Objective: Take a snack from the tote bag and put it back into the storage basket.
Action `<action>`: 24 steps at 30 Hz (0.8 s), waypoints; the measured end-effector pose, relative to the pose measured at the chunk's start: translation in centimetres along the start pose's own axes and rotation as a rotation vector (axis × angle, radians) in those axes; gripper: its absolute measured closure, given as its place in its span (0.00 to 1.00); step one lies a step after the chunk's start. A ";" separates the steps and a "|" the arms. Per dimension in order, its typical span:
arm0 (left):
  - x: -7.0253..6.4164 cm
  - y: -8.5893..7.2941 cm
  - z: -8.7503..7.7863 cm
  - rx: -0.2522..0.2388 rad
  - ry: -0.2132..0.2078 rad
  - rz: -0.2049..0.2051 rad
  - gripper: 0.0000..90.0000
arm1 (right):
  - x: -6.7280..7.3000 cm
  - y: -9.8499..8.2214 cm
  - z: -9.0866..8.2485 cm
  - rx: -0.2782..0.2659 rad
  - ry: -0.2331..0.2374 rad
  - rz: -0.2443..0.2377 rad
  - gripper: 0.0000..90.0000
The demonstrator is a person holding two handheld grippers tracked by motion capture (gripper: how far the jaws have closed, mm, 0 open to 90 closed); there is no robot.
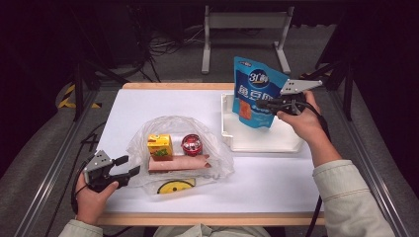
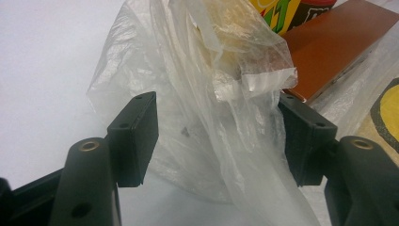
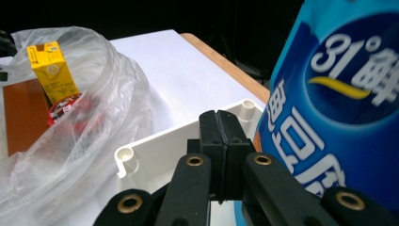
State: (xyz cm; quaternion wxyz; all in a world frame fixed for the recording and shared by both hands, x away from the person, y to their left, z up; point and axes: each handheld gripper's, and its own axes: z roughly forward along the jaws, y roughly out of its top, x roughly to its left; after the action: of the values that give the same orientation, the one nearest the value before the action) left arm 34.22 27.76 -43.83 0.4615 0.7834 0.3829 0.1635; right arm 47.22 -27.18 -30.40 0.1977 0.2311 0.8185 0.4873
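Note:
My left gripper [image 1: 129, 165] rests at the table's near left, at the edge of a clear plastic bag [image 1: 217, 148]. Its jaws stand apart with loose bag film [image 2: 221, 117] between them [image 2: 215, 99], not pinched. In the bag are a yellow juice box [image 1: 160, 146], a red can [image 1: 191, 145] and a flat brown packet [image 1: 178, 163]. My right gripper [image 1: 259, 104] is over the white tray [image 1: 276, 140], against the near face of an upright blue pouch [image 1: 254, 91]. Its pads are pressed together [image 3: 219, 115] with nothing between them; the pouch [image 3: 339, 108] stands just beside them.
The white table [image 1: 276, 177] ends in a wooden edge at front and back. A yellow smiley print [image 1: 176, 186] lies at the bag's near side. The tray's wall [image 3: 160, 146] runs just ahead of my right jaws. A metal stand [image 1: 244, 22] is behind the table.

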 end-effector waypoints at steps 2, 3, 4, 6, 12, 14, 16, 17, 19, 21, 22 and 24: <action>0.0 0.0 0.0 0.002 -0.002 -0.003 0.40 | 0.0 -0.4 0.2 0.004 0.000 0.008 1.00; 0.0 0.0 0.0 0.001 0.000 0.000 0.40 | -0.1 -0.7 0.3 0.006 -0.001 0.013 1.00; 0.0 0.0 0.0 0.001 -0.001 -0.001 0.40 | -0.1 -0.9 0.4 0.008 0.000 0.016 1.00; 0.0 0.0 0.0 0.001 -0.001 -0.001 0.40 | -0.2 -1.6 0.7 0.015 -0.006 0.026 1.00; 0.0 0.0 0.0 0.001 0.000 -0.001 0.40 | -0.4 -3.1 1.4 0.037 -0.014 0.054 1.00; 0.0 0.0 0.0 0.001 -0.001 -0.001 0.40 | -0.4 -3.5 1.7 0.047 -0.016 0.061 1.00; 0.0 0.0 0.0 0.000 -0.002 0.001 0.40 | -0.5 -3.9 1.9 0.052 -0.018 0.066 1.00; 0.0 0.0 0.0 0.001 -0.003 -0.001 0.40 | -0.5 -4.1 2.1 0.053 -0.021 0.071 1.00; 0.0 0.0 0.0 0.000 0.000 -0.001 0.40 | -0.6 -4.4 2.3 0.060 -0.027 0.080 1.00; 0.0 0.0 0.0 0.001 0.000 -0.002 0.40 | -0.7 -4.8 2.5 0.066 -0.033 0.088 1.00; 0.0 0.0 0.0 0.001 0.000 -0.002 0.40 | -0.7 -4.8 2.5 0.066 -0.033 0.088 1.00; -0.1 0.0 0.0 0.004 -0.002 -0.004 0.40 | -0.8 -5.4 2.7 0.081 -0.046 0.098 1.00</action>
State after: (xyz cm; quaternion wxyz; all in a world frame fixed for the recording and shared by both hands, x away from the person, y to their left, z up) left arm 34.15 27.75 -43.82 0.4605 0.7837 0.3844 0.1610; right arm 48.41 -27.97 -36.30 0.1828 0.2896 0.8207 0.4574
